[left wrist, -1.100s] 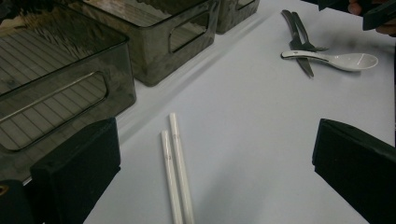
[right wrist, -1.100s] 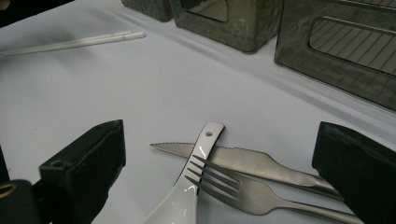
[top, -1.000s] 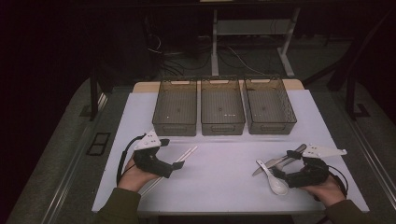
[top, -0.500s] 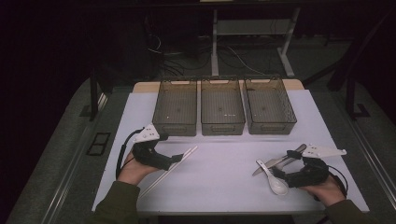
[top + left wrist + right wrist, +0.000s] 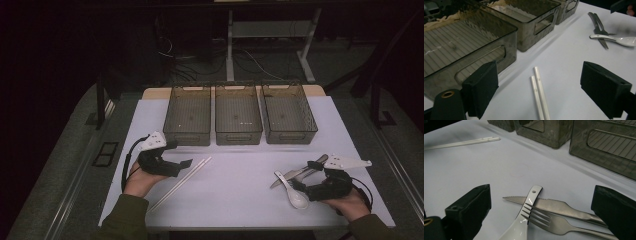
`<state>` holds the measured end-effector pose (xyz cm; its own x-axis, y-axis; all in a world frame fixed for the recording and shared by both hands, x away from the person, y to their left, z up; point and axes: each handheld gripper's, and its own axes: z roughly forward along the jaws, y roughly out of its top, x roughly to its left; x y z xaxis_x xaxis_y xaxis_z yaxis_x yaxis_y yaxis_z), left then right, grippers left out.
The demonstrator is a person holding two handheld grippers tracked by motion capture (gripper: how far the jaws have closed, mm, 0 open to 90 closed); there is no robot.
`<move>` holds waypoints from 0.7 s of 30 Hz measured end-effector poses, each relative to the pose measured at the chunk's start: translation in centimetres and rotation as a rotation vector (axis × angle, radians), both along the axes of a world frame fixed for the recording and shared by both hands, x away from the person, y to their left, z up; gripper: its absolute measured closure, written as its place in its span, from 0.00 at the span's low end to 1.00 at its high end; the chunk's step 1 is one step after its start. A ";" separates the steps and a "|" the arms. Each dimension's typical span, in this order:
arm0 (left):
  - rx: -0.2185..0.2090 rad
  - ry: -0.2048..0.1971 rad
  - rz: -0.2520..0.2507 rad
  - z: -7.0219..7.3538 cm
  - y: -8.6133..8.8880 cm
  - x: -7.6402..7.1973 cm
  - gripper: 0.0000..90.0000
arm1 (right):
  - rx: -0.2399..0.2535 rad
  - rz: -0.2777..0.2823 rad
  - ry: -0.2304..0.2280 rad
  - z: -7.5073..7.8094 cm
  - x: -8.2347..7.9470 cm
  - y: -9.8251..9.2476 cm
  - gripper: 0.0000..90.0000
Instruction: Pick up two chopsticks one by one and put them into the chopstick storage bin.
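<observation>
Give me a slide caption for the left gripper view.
Left tool open over two white chopsticks beside a dark plastic bin.

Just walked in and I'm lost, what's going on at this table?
A person holds a gripper in each hand. The left gripper has its jaws just closing around a pair of white chopsticks, not yet pressing. The right gripper sits open by a spoon, fork and knife.
</observation>
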<state>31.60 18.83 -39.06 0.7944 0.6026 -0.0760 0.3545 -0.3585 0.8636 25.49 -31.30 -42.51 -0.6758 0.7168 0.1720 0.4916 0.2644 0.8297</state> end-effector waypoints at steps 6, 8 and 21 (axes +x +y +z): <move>0.009 0.001 0.010 -0.3 0.6 0.2 0.30 | 0.000 -0.001 -0.002 0.0 0.0 0.0 0.03; 0.008 0.004 0.017 -0.4 0.8 0.2 0.38 | 0.001 -0.002 -0.001 0.0 0.0 0.0 0.03; 0.033 0.083 0.000 -1.8 1.1 0.9 0.68 | -0.001 0.003 -0.004 0.0 0.1 0.0 0.03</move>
